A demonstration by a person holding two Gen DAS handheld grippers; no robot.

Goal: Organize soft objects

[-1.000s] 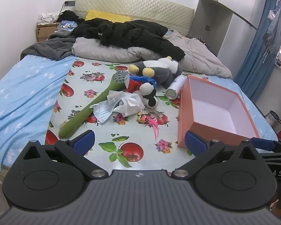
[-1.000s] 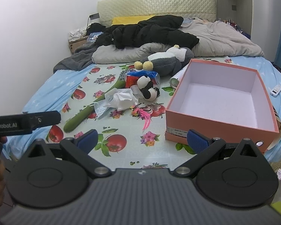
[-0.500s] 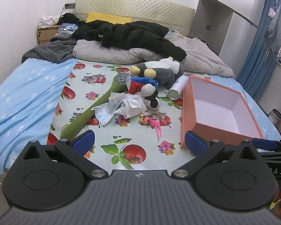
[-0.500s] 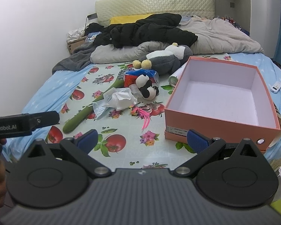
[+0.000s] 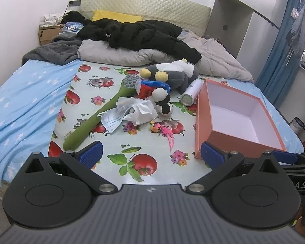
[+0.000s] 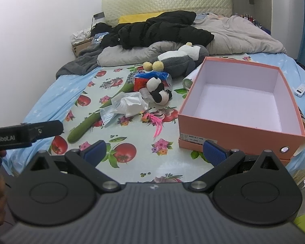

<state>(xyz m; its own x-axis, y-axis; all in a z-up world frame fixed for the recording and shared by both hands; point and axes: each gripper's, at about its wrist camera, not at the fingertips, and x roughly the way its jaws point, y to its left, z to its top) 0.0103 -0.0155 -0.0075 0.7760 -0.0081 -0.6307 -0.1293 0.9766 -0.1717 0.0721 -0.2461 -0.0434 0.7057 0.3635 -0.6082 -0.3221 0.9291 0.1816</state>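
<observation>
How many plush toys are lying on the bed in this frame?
2. A large grey penguin plush lies behind the pile, near the grey duvet. A small black-and-white plush lies in front of it, left of the orange box. The clutter may hide others.

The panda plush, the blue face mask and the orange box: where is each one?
panda plush (image 6: 159,94), right wrist view, on its body.
blue face mask (image 5: 111,122), left wrist view, pleated front.
orange box (image 6: 233,131), right wrist view, near outer wall.

The right gripper (image 6: 154,150) hangs wide open over the bed's near edge. An empty orange box (image 6: 240,130) sits toward the right edge; a panda plush (image 6: 159,90), crumpled bag (image 6: 130,103) and green massager (image 6: 85,125) lie mid-bed
</observation>
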